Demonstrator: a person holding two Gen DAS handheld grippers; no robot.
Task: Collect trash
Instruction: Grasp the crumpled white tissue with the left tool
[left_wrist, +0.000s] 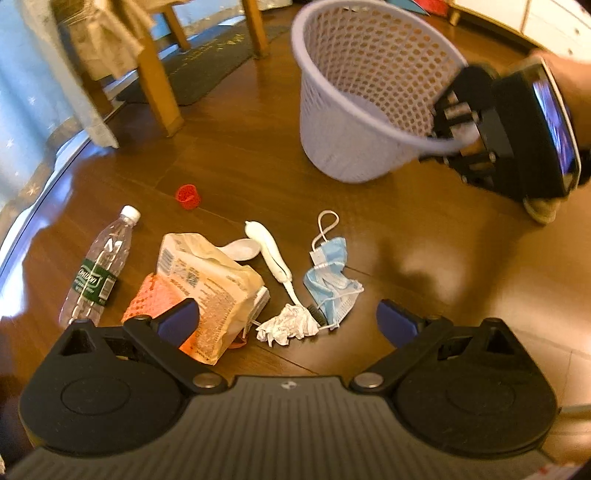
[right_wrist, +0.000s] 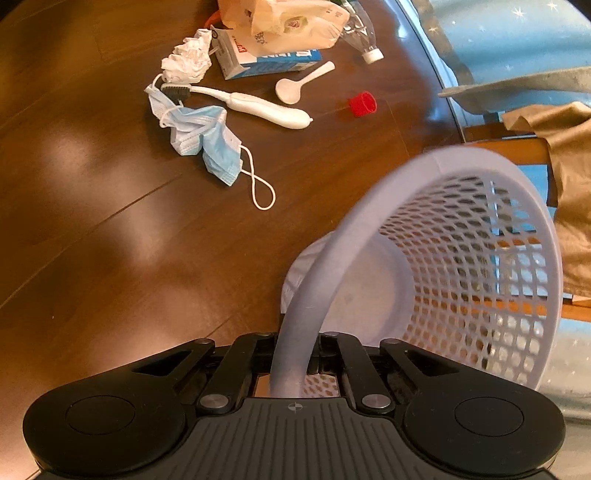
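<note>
Hovering over the trash pile, the left gripper (left_wrist: 284, 314) stands spread above the crumpled tissue (left_wrist: 288, 326) on the floor (basket (left_wrist: 354, 110) beyond); it should descend squarely. The right gripper (right_wrist: 293, 354) pinches the basket (right_wrist: 480, 258) rim and should hold it steady.

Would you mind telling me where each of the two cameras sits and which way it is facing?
Left wrist: on the left gripper, looking down at floor litter: bottle, paper bag, toothbrush, mask; its open fingers show, also the right gripper and a hand.
Right wrist: on the right gripper, looking along the basket rim it clamps, litter beyond.
Shared: basket, mask, toothbrush, red cap.
</note>
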